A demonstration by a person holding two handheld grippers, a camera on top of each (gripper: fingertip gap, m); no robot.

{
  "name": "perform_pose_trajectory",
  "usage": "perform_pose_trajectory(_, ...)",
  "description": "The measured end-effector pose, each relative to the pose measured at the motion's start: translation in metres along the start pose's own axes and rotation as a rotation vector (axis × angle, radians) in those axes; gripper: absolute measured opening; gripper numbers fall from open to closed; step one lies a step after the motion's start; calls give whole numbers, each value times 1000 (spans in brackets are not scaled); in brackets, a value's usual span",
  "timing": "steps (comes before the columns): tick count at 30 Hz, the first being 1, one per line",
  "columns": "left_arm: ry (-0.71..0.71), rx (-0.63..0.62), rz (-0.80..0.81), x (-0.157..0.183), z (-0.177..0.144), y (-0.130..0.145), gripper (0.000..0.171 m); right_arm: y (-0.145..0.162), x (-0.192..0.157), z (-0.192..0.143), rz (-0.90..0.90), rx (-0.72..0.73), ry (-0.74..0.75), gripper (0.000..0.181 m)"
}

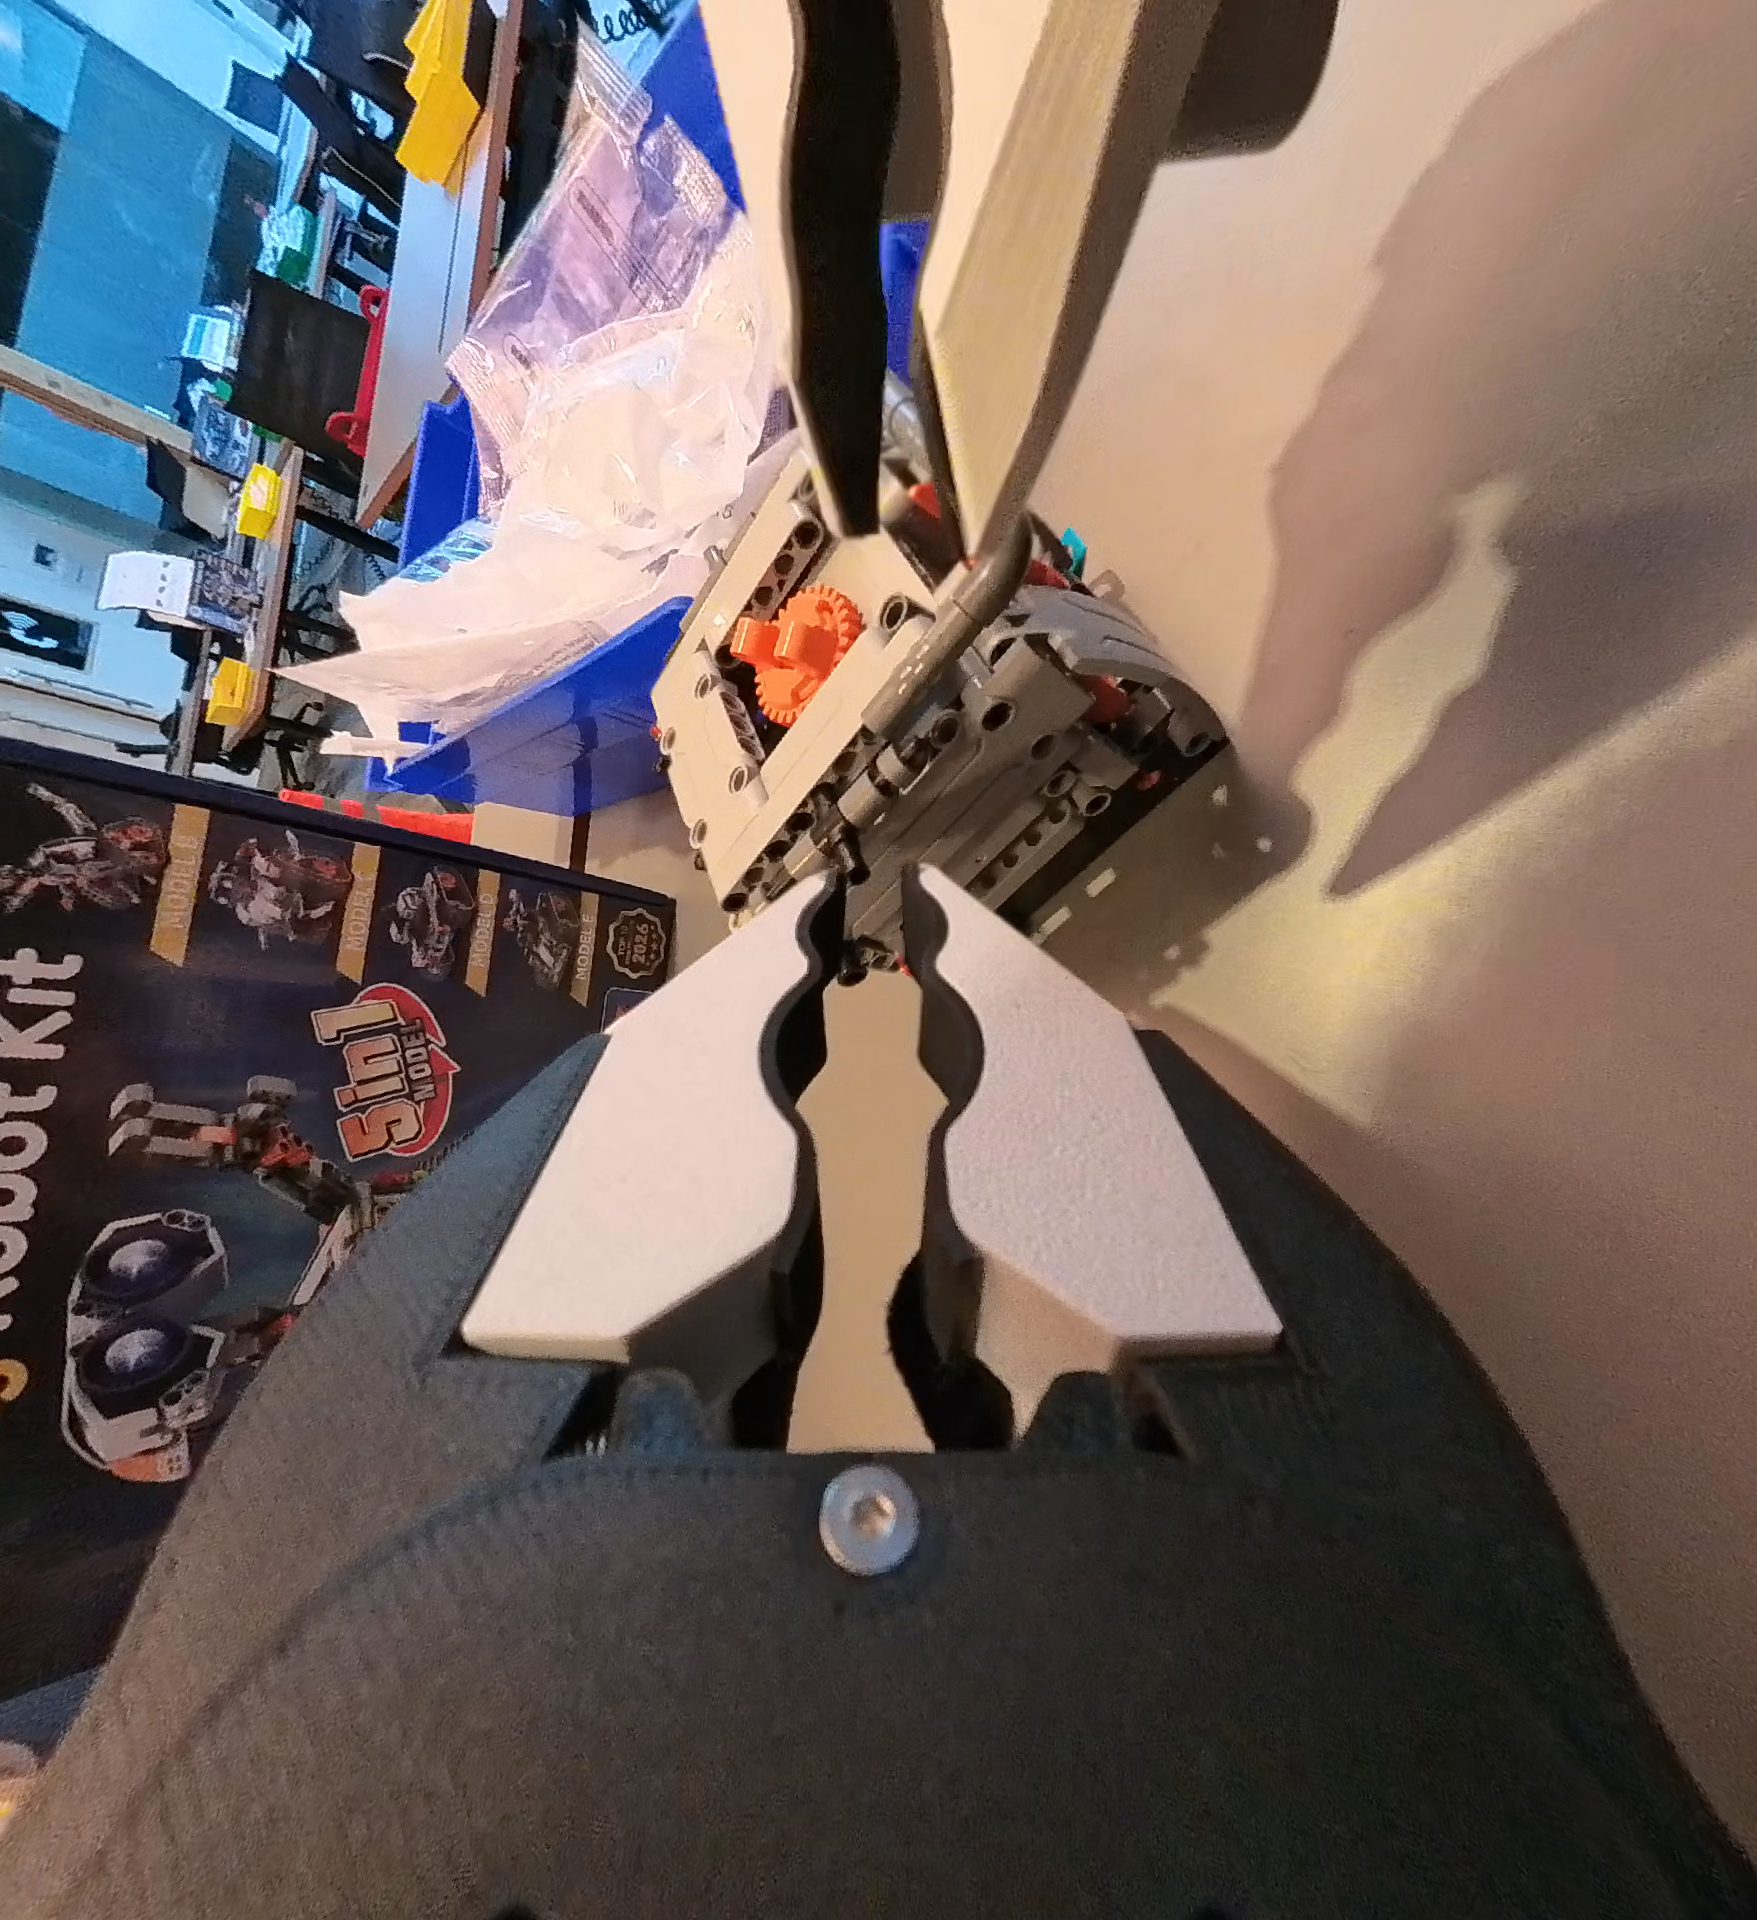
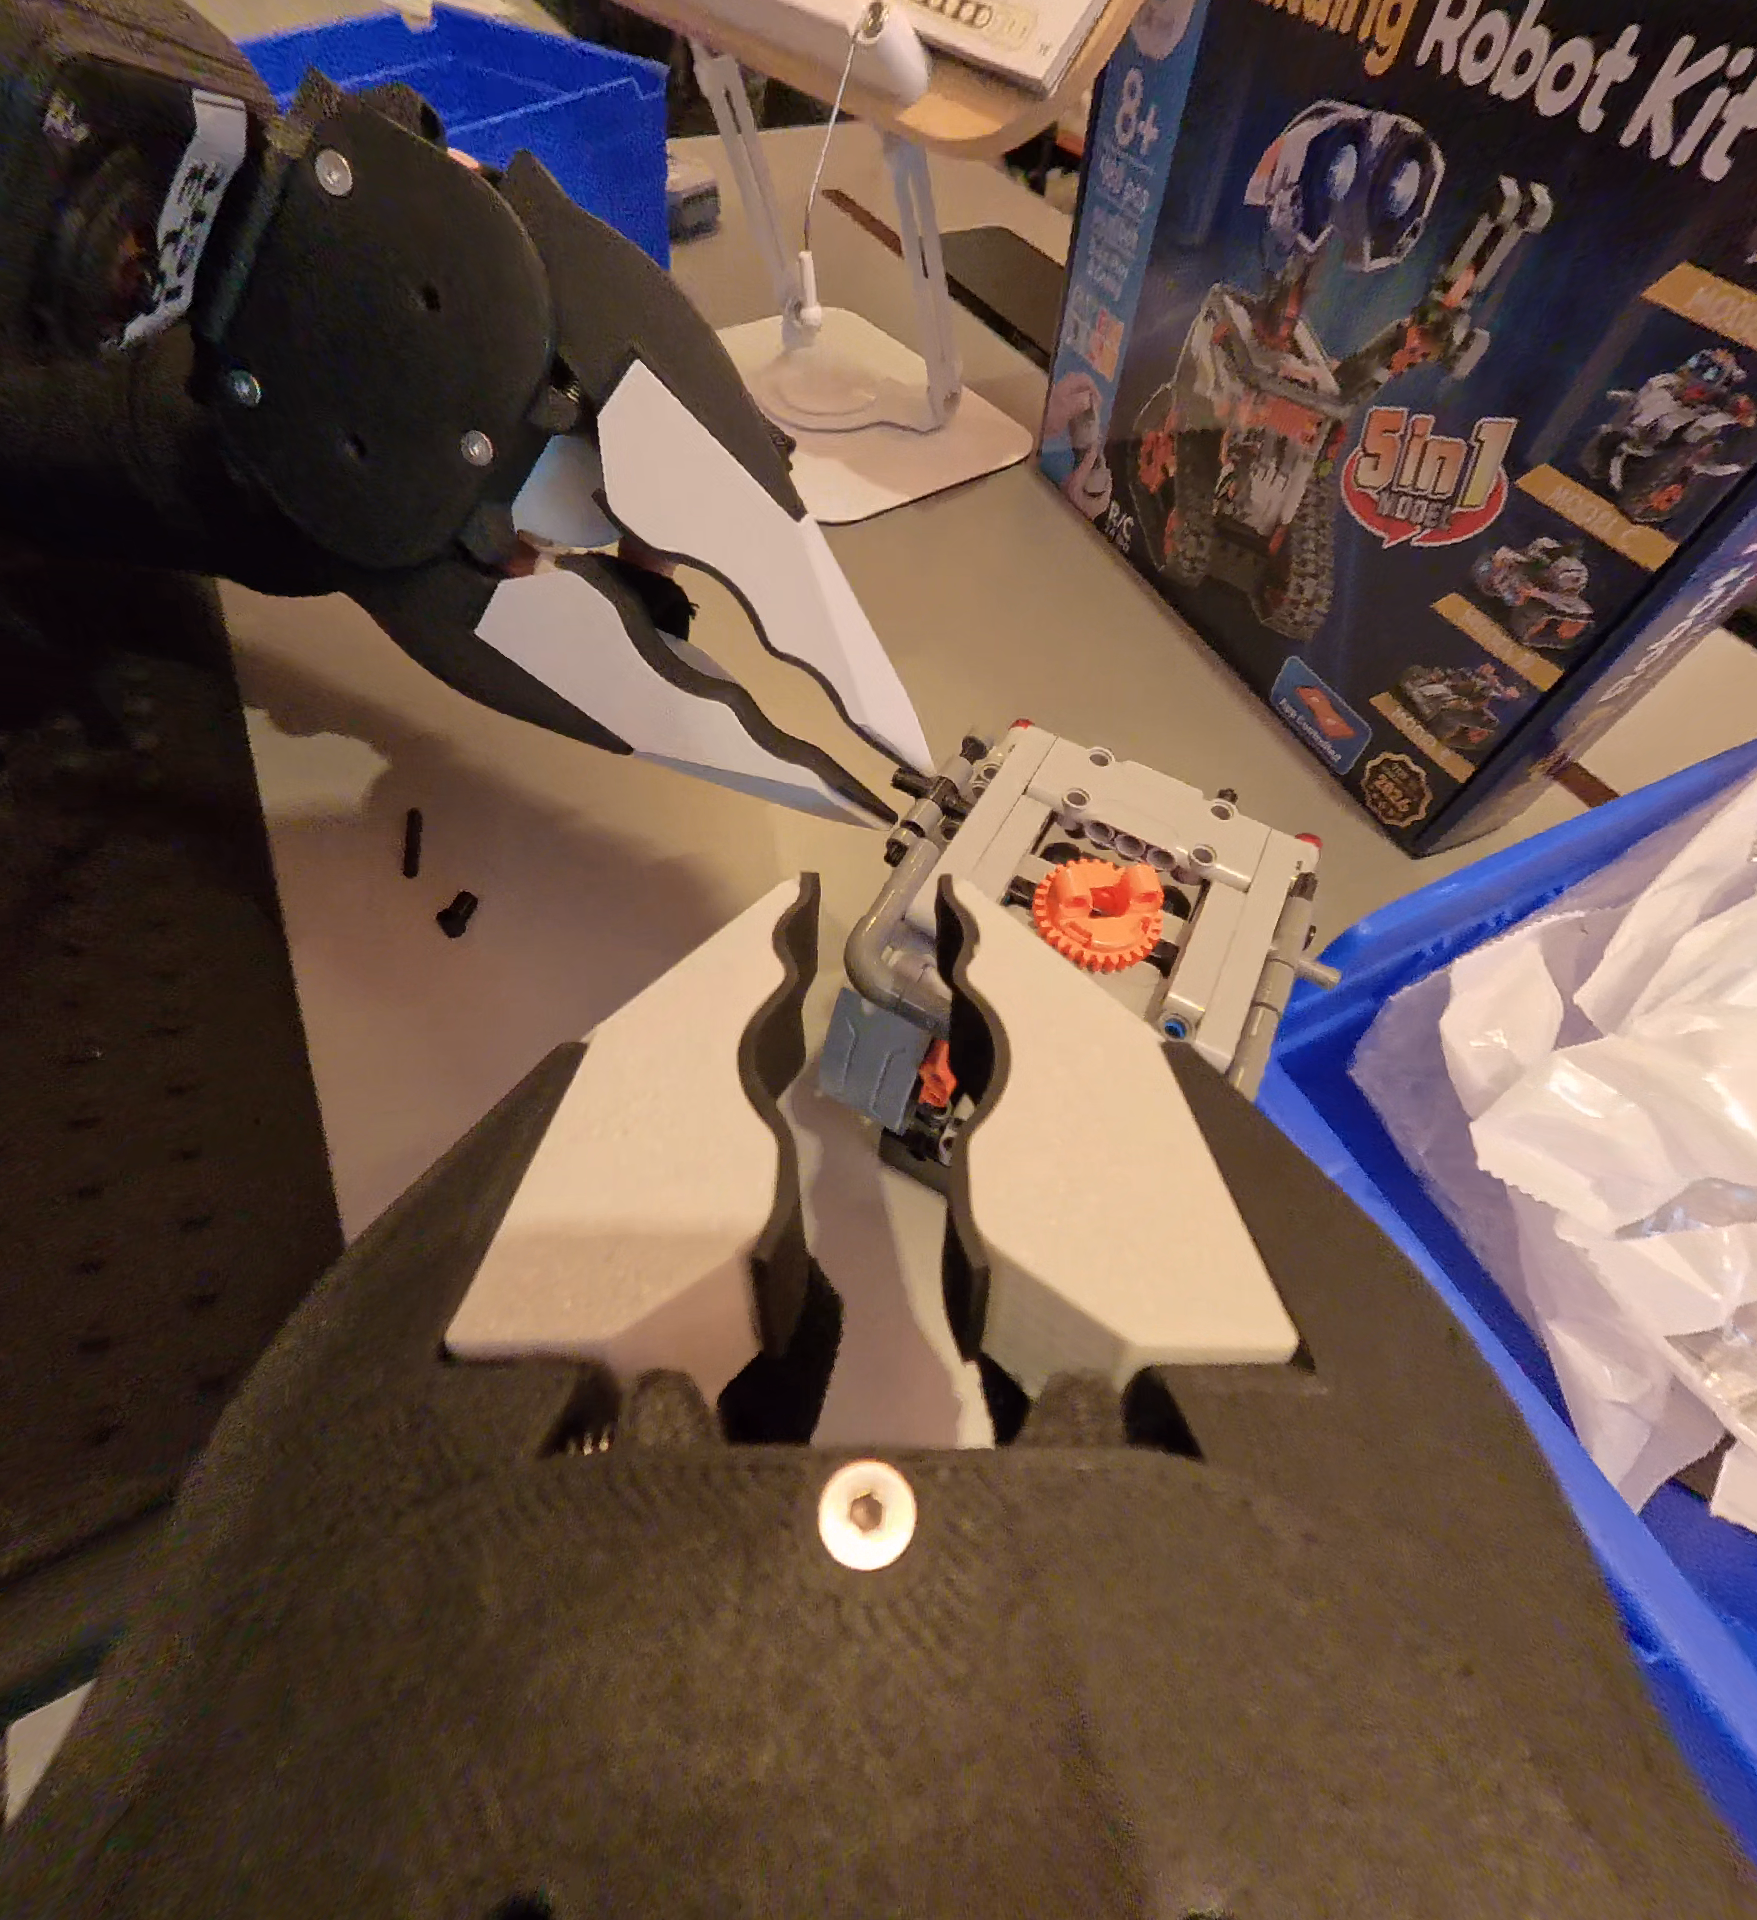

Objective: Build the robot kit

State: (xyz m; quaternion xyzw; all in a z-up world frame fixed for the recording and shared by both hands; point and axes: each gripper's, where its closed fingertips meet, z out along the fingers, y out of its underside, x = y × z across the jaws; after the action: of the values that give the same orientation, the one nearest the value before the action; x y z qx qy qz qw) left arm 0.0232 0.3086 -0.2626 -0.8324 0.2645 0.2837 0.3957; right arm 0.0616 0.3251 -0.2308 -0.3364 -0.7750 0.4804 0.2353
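Note:
A grey brick-built model with an orange gear on top stands on the beige table. My left gripper reaches in from the upper left, its tips closed on a small black pin at the model's far corner. In the left wrist view the left gripper meets the model at the pin. My right gripper straddles the model's near end, jaws partly apart, closed around a curved grey tube and a blue-grey panel. The right gripper also shows in the left wrist view.
A blue bin of clear plastic bags presses against the model's right side. A dark kit box stands behind. Two loose black pins lie on the table to the left. A white stand is at the back, a black mat at left. Spacing between my two grippers at the tips: around 6 cm.

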Motion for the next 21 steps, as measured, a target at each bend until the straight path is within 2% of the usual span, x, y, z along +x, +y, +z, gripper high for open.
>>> perform_pose_trajectory(7, -17, 26, -77, -5, 0, -7, 5, 9, 24, 23, 124, -124, 11, 13)
perform_pose_trajectory(21, -13, 27, -130, -8, 3, -4, 2, 9, 31, 28, 234, -172, -43, 0)
